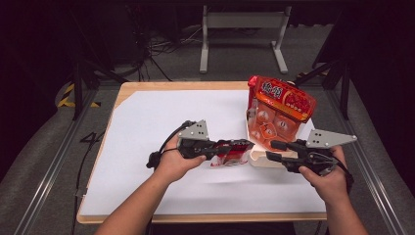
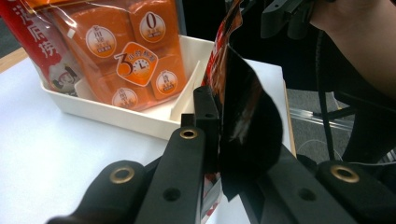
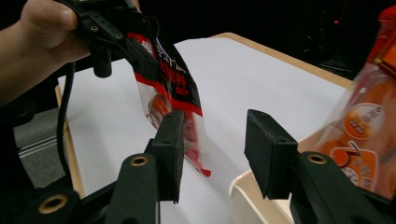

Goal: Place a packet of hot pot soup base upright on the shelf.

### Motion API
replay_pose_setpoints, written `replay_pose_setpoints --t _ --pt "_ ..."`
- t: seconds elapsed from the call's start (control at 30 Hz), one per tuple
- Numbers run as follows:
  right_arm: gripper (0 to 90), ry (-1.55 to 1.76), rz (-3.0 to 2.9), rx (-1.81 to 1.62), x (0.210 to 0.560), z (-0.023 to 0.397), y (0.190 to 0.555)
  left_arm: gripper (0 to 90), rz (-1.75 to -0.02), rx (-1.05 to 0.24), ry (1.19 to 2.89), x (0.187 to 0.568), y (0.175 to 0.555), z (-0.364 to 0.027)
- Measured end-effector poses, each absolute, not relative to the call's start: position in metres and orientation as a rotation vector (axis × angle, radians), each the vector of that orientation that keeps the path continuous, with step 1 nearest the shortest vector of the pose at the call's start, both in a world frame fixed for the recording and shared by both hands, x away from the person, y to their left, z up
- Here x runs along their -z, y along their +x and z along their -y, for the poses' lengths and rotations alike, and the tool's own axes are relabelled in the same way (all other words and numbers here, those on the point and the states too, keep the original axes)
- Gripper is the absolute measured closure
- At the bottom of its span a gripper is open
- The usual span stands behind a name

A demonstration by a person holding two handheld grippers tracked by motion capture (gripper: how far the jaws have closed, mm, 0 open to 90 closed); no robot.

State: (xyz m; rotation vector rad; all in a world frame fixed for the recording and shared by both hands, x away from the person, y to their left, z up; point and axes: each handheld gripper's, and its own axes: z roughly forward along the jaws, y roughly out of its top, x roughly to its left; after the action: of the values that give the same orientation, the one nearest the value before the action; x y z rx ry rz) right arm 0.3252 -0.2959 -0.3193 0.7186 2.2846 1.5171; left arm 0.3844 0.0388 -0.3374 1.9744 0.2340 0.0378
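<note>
The left gripper (image 1: 242,145) is clenched on a small red-and-black snack packet (image 1: 230,154), which it holds above the white sheet (image 1: 147,122) covering the desk (image 1: 128,88). In the left gripper view the packet (image 2: 245,116) stands pinched between the two black jaws, its dark crumpled top edge rising above them. In the right gripper view the same packet (image 3: 170,88) hangs down from the left gripper (image 3: 140,56), its clear lower end dangling free of the sheet.

The right gripper (image 1: 274,150) is released: its jaws stand apart with nothing between the pads, and it points toward the packet from just beside the white tray (image 1: 259,159). The tray sits at the right side of the desk, and in the left gripper view a divider splits it into compartments. A large orange bag (image 1: 279,110) stands upright in the tray, leaning a little, with round printed labels on its clear front. In the left gripper view that bag (image 2: 116,46) occupies the compartment on the left of the divider, while the compartment next to the held packet lies open. The packet hangs near the tray's edge, apart from the orange bag.
</note>
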Motion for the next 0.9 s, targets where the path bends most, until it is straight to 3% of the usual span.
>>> replay_pose_setpoints --t 0.9 --pt "52.8 0.916 -2.121 -1.471 0.311 0.355 0.322 89.8 -0.181 0.008 1.935 0.312 0.421 -0.003"
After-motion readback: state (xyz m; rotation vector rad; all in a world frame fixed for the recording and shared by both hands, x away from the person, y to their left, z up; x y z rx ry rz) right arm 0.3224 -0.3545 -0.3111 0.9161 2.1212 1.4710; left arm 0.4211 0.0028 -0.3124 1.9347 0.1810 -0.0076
